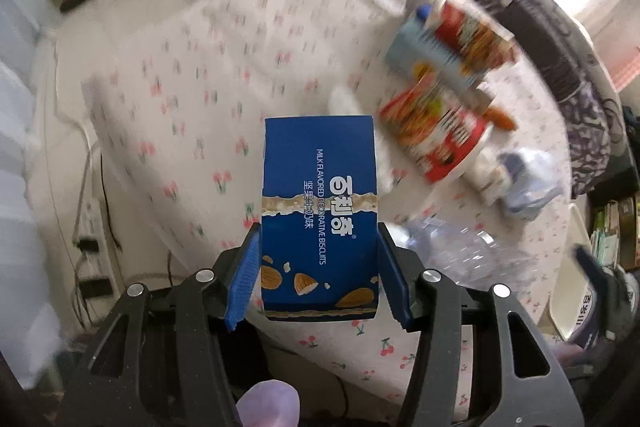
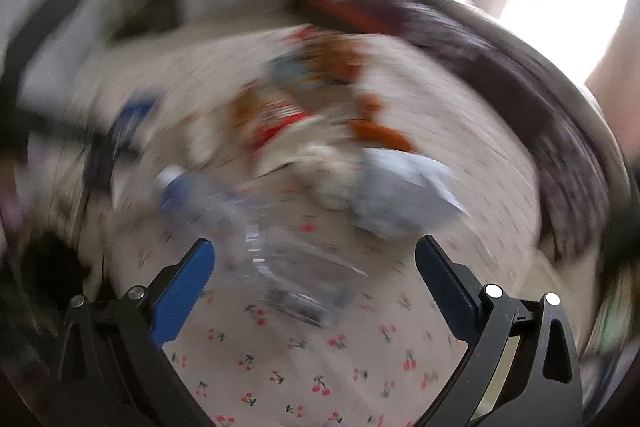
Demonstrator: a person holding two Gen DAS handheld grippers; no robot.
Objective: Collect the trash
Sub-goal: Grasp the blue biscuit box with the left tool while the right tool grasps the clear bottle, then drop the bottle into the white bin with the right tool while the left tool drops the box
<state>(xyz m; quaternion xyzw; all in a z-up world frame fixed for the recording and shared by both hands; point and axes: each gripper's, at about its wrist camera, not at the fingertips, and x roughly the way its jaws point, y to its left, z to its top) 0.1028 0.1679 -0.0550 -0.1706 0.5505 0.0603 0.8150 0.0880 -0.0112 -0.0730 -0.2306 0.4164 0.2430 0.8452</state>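
Note:
My left gripper (image 1: 318,247) is shut on a blue biscuit box (image 1: 319,211) and holds it above the table with the cherry-print cloth (image 1: 192,107). Snack wrappers in red and blue (image 1: 444,75) lie at the far right of the table, with a pale blue crumpled bag (image 1: 528,183) and a clear plastic bottle (image 1: 460,247) nearer. My right gripper (image 2: 314,259) is open, with the clear plastic bottle (image 2: 256,235) lying between its fingers on the cloth. The right wrist view is badly blurred. The pale blue bag (image 2: 400,191) and red wrappers (image 2: 272,119) lie beyond the bottle.
A dark patterned blanket (image 1: 540,27) runs along the table's far right side. A power strip with cords (image 1: 90,227) lies on the floor at the left. A white bin with a blue package (image 1: 576,307) stands at the right edge.

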